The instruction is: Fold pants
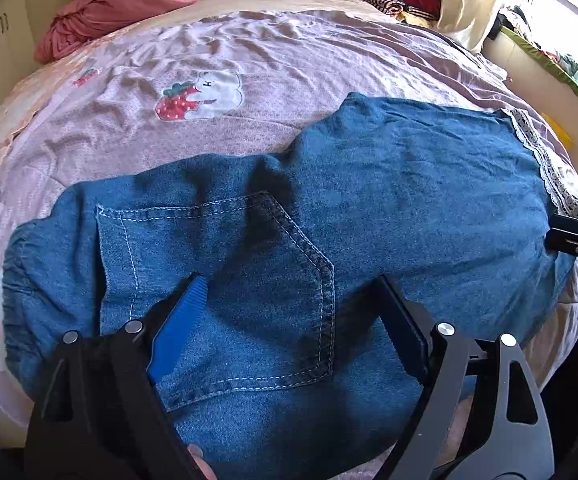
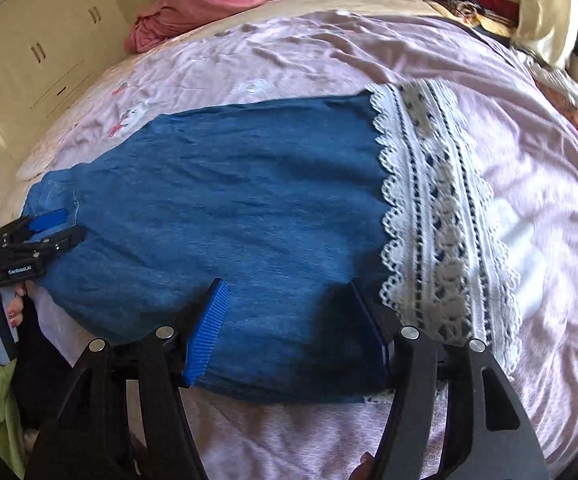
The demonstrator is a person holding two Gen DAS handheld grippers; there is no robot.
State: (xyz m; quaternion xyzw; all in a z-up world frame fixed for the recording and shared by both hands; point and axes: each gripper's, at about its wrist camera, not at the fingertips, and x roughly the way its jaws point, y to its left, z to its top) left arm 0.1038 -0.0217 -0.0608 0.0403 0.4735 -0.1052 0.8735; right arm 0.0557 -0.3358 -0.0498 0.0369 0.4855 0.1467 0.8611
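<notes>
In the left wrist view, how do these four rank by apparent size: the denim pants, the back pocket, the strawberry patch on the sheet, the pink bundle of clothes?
Largest to smallest:
1. denim pants
2. back pocket, enlarged by nearness
3. pink bundle of clothes, far away, so truly bigger than it looks
4. strawberry patch

Blue denim pants point(image 1: 369, 208) with white lace hem point(image 2: 437, 216) lie flat, back pocket point(image 1: 225, 280) up, on the pink bedspread point(image 1: 249, 48)
</notes>
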